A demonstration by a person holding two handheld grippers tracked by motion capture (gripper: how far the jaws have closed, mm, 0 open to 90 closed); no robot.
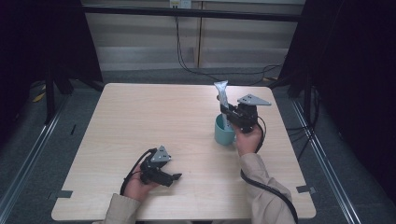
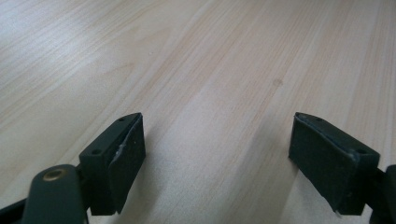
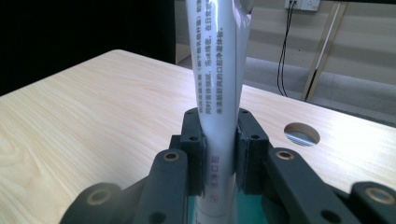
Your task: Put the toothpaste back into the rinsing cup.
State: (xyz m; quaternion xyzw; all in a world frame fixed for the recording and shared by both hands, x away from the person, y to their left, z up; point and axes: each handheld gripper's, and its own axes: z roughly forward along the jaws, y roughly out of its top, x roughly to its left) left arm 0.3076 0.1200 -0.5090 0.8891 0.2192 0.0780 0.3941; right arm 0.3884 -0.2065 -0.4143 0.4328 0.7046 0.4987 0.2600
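A white tube with printed text (image 3: 217, 70) stands upright, its lower end inside a teal cup (image 1: 224, 131) on the right half of the wooden table (image 1: 140, 116). My right gripper (image 1: 226, 111) is shut on the tube (image 1: 222, 97) just above the cup's rim; in the right gripper view both jaws press its sides at the right gripper (image 3: 219, 154). My left gripper (image 1: 176, 177) rests low near the table's front edge, left of centre, open. In the left gripper view the left gripper (image 2: 217, 154) has its jaws wide apart over bare wood.
A round cable hole (image 3: 301, 134) is cut in the table beyond the tube. Black curtains flank the table and a cable (image 1: 184, 56) hangs on the far wall. Each gripper trails a black cable toward the table's front edge.
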